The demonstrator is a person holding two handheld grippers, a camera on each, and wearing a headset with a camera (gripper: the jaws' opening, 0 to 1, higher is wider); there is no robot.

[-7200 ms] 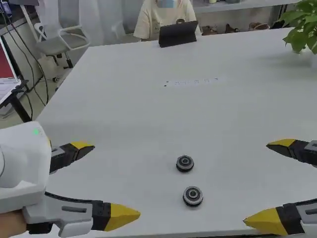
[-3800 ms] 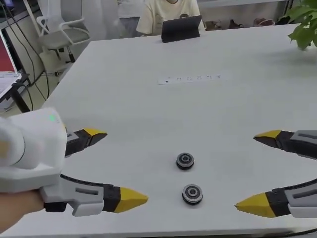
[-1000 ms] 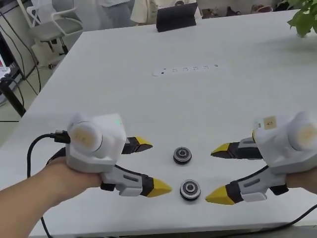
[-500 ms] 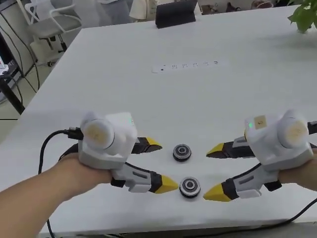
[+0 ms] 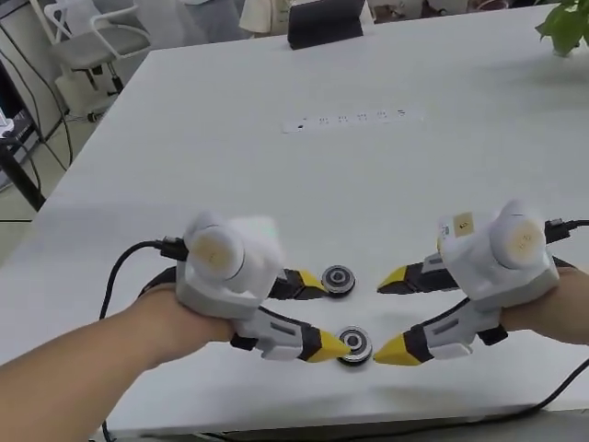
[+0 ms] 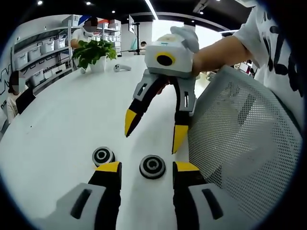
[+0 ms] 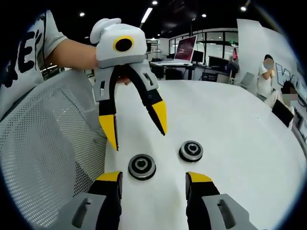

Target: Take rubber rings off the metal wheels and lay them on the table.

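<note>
Wheels (image 5: 354, 343) on white office table (image 5: 230, 138)

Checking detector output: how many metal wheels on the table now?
2: near wheel between the left gripper and right gripper; far wheel just beyond it. None appear hidden.

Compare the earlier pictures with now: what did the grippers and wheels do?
Both grippers moved inward from the sides: the left gripper and right gripper now face each other, fingers open, tips flanking the near wheel. Nothing was gripped. The near wheel and far wheel lie where they were.
</note>
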